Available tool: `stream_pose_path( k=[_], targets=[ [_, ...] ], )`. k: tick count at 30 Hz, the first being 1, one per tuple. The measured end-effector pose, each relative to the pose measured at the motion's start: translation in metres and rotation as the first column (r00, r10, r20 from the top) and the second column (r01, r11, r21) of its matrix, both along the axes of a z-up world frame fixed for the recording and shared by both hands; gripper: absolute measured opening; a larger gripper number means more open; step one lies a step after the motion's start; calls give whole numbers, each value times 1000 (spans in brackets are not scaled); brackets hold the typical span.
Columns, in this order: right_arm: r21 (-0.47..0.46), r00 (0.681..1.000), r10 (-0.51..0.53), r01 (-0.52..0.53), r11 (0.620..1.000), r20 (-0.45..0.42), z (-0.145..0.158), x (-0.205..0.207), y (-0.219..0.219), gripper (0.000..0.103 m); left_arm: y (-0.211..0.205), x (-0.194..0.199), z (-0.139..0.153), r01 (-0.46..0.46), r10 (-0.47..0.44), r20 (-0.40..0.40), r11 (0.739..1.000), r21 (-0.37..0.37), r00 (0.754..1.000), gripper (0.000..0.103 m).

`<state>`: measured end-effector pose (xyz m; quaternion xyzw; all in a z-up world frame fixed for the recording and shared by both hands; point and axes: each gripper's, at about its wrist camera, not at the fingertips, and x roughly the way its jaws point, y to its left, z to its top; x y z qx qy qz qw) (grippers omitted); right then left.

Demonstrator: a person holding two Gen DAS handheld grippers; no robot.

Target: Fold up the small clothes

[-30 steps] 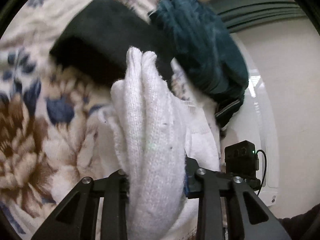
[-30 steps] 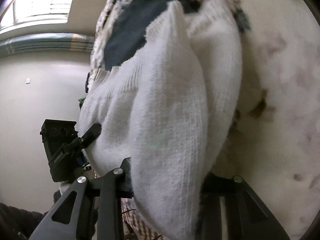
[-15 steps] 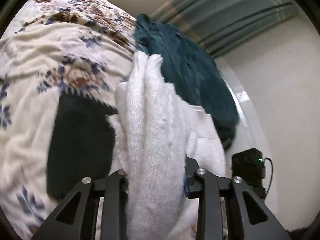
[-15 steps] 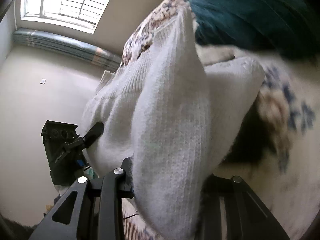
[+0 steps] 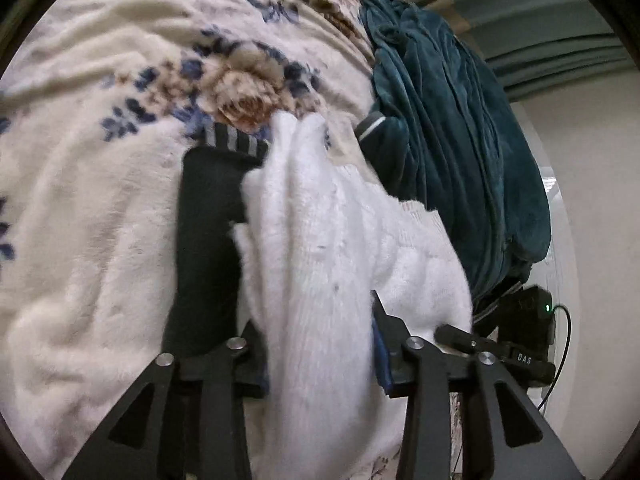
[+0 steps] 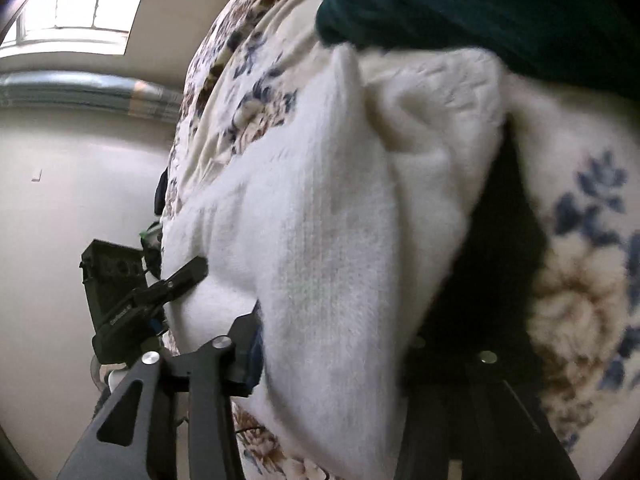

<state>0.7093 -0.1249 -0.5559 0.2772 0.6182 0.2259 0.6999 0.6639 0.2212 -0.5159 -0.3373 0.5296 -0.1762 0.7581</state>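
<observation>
White knit garment (image 5: 320, 264) has swung down toward the floral bed (image 5: 100, 208); your left hand-held gripper (image 5: 320, 364) and right hand-held gripper (image 6: 332, 344) each clamp it, ready for laying flat.

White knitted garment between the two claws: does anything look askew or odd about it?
The white knitted garment is bunched, not flat: the left claw and right claw both pinch thick folds. It partly covers a black sock with a grey striped cuff on the floral fleece blanket.
</observation>
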Motion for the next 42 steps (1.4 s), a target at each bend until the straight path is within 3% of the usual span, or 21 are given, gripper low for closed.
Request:
stream_pose_path(
  k=[4,7,10,12,13,14,15,16,18,20,24,29,34,42],
  targets=[
    [-113,997,-67,70,991,28,4,-24,-16,54,9,-13,14,-29,20,51,982,185,999,57],
    [-205,997,-71,77,976,34,-4,-19,-11,55,3,-16,14,-16,-2,61,951,310,998,58],
    [-292,995,-73,91,952,72,7,-21,2,62,-6,-21,22,-39,12,72,923,383,997,58],
    [-379,992,-63,101,920,111,20,-21,22,71,-17,-30,34,-61,21,90,877,476,996,57],
    [-442,990,-53,107,891,134,29,-25,30,79,-23,-34,39,-64,19,93,854,516,995,61],
    [-477,988,-49,113,872,145,36,-31,34,94,-29,-39,43,-68,17,97,836,545,995,64],
    [-536,986,-38,122,835,165,43,-38,41,100,-35,-44,46,-72,18,100,817,572,995,76],
    [-578,983,-32,133,805,182,49,-46,44,103,-44,-53,49,-77,21,100,792,605,995,87],
    [-646,979,-17,147,749,204,58,-59,53,103,-54,-63,50,-78,22,94,761,644,995,90],
    [-672,976,-9,156,724,218,65,-80,44,103,-64,-77,53,-75,28,81,735,674,996,90],
    [-696,966,-29,207,687,259,91,-119,39,103,-74,-105,66,-73,42,62,718,692,997,92],
    [-689,957,-56,245,682,285,133,-160,26,103,-85,-134,101,-85,38,82,707,702,996,92],
    [-675,943,-61,278,684,326,193,-206,19,103,-100,-174,158,-112,18,138,693,712,990,92],
    [-644,900,-54,351,679,433,312,-287,9,103,-120,-246,262,-144,-13,215,700,700,977,92]
  ],
)
